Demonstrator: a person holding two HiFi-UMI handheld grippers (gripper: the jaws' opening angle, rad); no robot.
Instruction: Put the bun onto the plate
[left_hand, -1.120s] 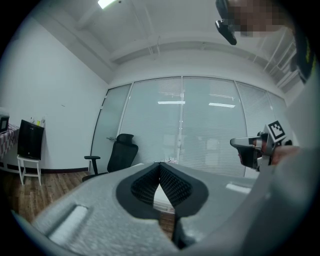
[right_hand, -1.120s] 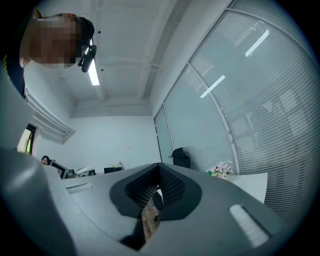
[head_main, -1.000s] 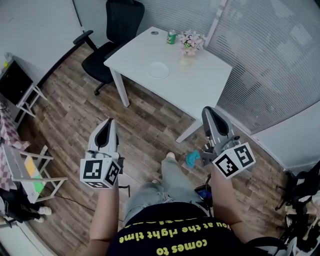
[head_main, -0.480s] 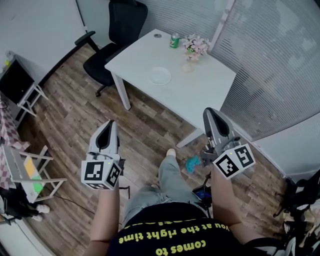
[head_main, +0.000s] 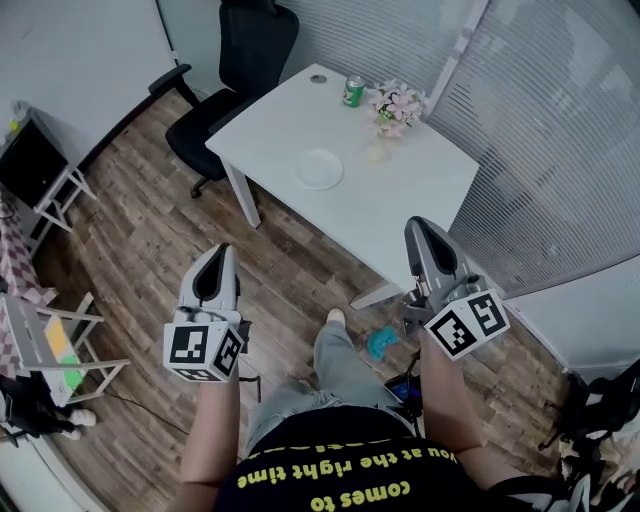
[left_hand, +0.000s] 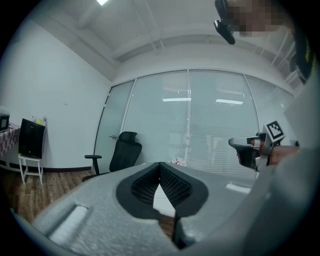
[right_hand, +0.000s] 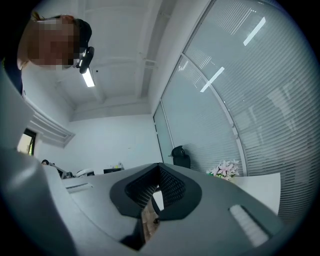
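Observation:
In the head view a white table (head_main: 400, 200) stands ahead on the wood floor. On it lies a white plate (head_main: 320, 168), empty. A small pale bun (head_main: 376, 152) sits to the plate's right, near the flowers. Both grippers are held out level over the floor, short of the table. My left gripper (head_main: 215, 253) is shut and empty, with its pads meeting at the tip (left_hand: 160, 165). My right gripper (head_main: 419, 226) is shut and empty too (right_hand: 160, 166), close to the table's near corner. The right gripper also shows in the left gripper view (left_hand: 248, 148).
A pink flower bunch (head_main: 397, 104) and a green can (head_main: 353, 91) stand at the table's far side. A black office chair (head_main: 235, 70) is at its left end. A folding rack (head_main: 50, 335) stands left, a blue object (head_main: 380, 343) lies on the floor, and blinds (head_main: 560, 150) run along the right.
The person has stepped forward, so the table, plate and bun sit lower and nearer in the head view. Both grippers came along, still shut and empty.

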